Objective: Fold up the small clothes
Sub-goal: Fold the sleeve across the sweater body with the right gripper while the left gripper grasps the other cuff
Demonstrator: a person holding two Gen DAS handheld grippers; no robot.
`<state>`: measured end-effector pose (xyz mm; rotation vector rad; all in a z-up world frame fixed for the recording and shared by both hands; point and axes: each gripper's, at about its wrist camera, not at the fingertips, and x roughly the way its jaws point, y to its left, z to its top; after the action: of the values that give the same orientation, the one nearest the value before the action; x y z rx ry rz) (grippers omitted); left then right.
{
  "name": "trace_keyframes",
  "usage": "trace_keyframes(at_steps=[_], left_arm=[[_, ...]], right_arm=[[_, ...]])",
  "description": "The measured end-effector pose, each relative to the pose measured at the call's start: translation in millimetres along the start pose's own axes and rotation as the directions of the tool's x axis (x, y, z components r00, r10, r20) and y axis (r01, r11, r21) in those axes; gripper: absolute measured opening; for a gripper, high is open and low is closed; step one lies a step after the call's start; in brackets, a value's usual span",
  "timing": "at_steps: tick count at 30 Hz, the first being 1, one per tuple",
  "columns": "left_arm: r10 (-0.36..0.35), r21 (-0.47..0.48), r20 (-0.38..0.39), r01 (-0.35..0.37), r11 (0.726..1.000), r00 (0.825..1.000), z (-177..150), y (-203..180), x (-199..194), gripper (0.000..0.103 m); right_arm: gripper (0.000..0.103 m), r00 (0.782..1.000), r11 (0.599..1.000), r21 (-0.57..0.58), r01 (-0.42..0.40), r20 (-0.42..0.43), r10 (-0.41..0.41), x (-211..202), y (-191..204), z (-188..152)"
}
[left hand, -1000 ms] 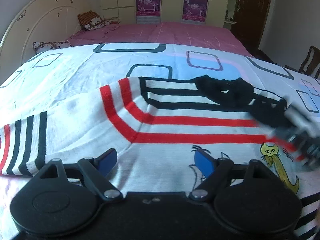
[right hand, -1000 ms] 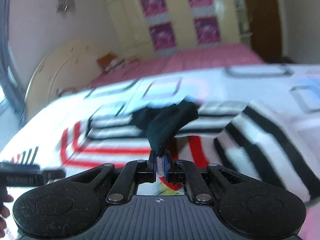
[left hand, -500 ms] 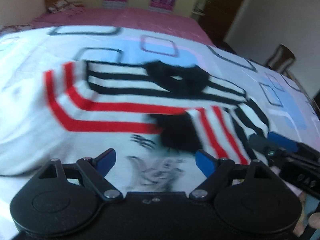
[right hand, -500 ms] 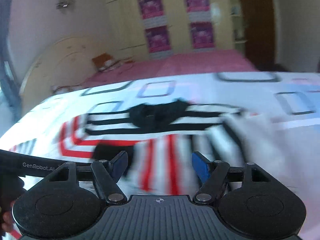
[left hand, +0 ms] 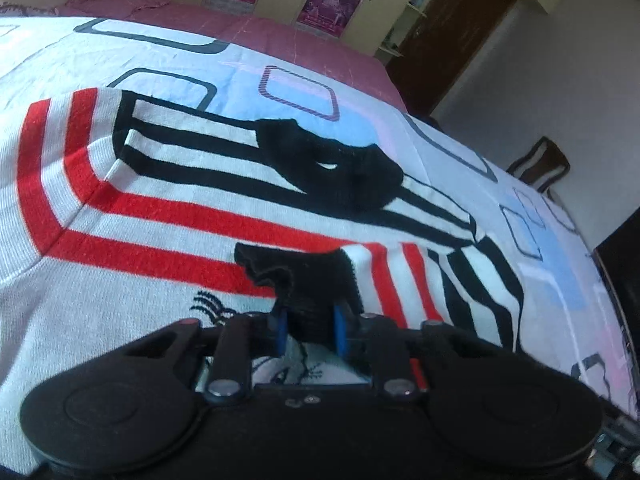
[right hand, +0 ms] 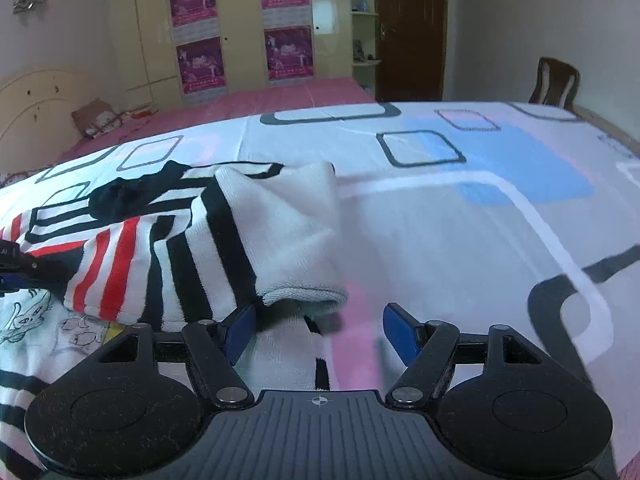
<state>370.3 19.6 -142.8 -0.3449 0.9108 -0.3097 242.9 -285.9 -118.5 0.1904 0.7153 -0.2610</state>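
**Sleeve cuff pinched over striped sweater**

A white knitted sweater [left hand: 168, 216] with red and black stripes and a black collar lies spread on the white bedsheet [right hand: 460, 216] with square outlines. The left gripper [left hand: 308, 330] is clamped on the sweater's black sleeve cuff [left hand: 304, 272], folded across the chest just below the collar. The right gripper [right hand: 320, 330], jaws spread wide and holding nothing, sits just beside the sweater's folded white edge.

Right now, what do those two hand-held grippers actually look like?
Both are matte black with two round discs at the base, linkage arms on silver pivot pins and blue finger pads. The right gripper has a ribbed centre plate with a small crosshair mark; the left gripper looks smoother.
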Motion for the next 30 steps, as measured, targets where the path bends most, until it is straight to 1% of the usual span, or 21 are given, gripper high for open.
trace_keyframes(at_steps=[1, 2, 3, 5, 8, 10, 12, 13, 15, 17, 18, 19, 22, 24, 25, 27, 28, 29, 30], left_arm=[[-0.01, 0.001, 0.012, 0.01, 1.0, 1.0, 2, -1, -3, 0.017], [-0.027, 0.006, 0.035, 0.027, 1.0, 0.999, 5, -2, -8, 0.016], [-0.035, 0.011, 0.051, 0.035, 0.999, 0.998, 8, -5, -13, 0.016], [-0.076, 0.02, 0.094, 0.074, 0.997, 0.993, 19, -10, -28, 0.014], [-0.105, 0.048, 0.158, 0.099, 0.994, 0.982, 36, -13, -53, 0.013], [-0.1, 0.048, 0.194, 0.093, 0.995, 0.976, 44, -8, -66, 0.013], [-0.069, 0.055, 0.221, 0.059, 0.997, 0.973, 47, 0, -72, 0.013], [-0.048, 0.05, 0.221, 0.038, 0.998, 0.974, 48, 6, -71, 0.013], [-0.012, 0.015, 0.198, 0.009, 1.0, 0.98, 44, 20, -64, 0.013], [0.029, 0.007, 0.17, -0.031, 1.0, 0.985, 36, 31, -56, 0.012], [0.039, -0.004, 0.152, -0.039, 0.999, 0.988, 32, 37, -53, 0.012], [0.048, -0.017, 0.134, -0.046, 0.999, 0.99, 28, 42, -49, 0.012], [0.078, -0.037, 0.103, -0.075, 0.997, 0.992, 18, 54, -40, 0.012], [0.099, -0.003, 0.08, -0.099, 0.995, 0.992, 16, 54, -34, 0.012], [0.115, 0.018, 0.059, -0.116, 0.993, 0.992, 14, 53, -28, 0.012], [0.134, 0.051, 0.04, -0.136, 0.989, 0.99, 10, 51, -22, 0.014], [0.145, 0.075, 0.048, -0.149, 0.986, 0.988, 8, 47, -22, 0.015], [0.153, 0.094, 0.05, -0.158, 0.983, 0.987, 8, 44, -22, 0.015], [0.162, 0.102, 0.05, -0.166, 0.981, 0.986, 8, 42, -21, 0.018]], right_arm=[[0.069, 1.0, 1.0, -0.002, -0.002, 0.0, 0.002, 2, 0, 0], [0.059, 1.0, 1.0, -0.005, -0.012, -0.004, 0.012, 5, 1, 1], [0.054, 1.0, 1.0, -0.002, -0.021, -0.012, 0.021, 8, 2, 1], [0.053, 0.999, 1.0, 0.001, -0.029, -0.014, 0.029, 13, 4, 3], [0.053, 0.999, 0.999, 0.007, -0.04, -0.005, 0.04, 17, 9, 7], [0.053, 0.998, 0.998, 0.007, -0.058, 0.005, 0.058, 15, 13, 9], [0.053, 0.998, 0.998, -0.015, -0.068, 0.007, 0.069, 14, 18, 10], [0.053, 0.997, 0.997, -0.017, -0.074, 0.002, 0.074, 14, 19, 10], [0.053, 0.997, 0.997, -0.013, -0.081, 0.001, 0.081, 14, 20, 9], [0.053, 0.997, 0.997, -0.022, -0.077, 0.0, 0.077, 16, 19, 10], [0.045, 0.997, 0.997, -0.024, -0.078, -0.005, 0.077, 17, 18, 10], [0.04, 0.997, 0.996, -0.028, -0.08, -0.016, 0.079, 19, 17, 10], [0.038, 0.997, 0.996, -0.048, -0.07, -0.028, 0.069, 16, 10, 6], [0.039, 0.998, 0.998, -0.063, -0.025, -0.052, 0.022, 19, 6, 0], [0.039, 0.998, 0.999, -0.046, -0.019, -0.057, 0.016, 22, 0, -3], [0.038, 0.998, 0.999, -0.006, -0.041, -0.052, 0.041, 21, -5, -1], [0.038, 0.998, 0.999, -0.006, -0.047, -0.035, 0.047, 19, -4, 1], [0.031, 0.998, 0.998, -0.016, -0.056, -0.017, 0.056, 18, -2, 3], [0.015, 0.998, 0.998, -0.023, -0.066, -0.019, 0.066, 19, 0, 4]])
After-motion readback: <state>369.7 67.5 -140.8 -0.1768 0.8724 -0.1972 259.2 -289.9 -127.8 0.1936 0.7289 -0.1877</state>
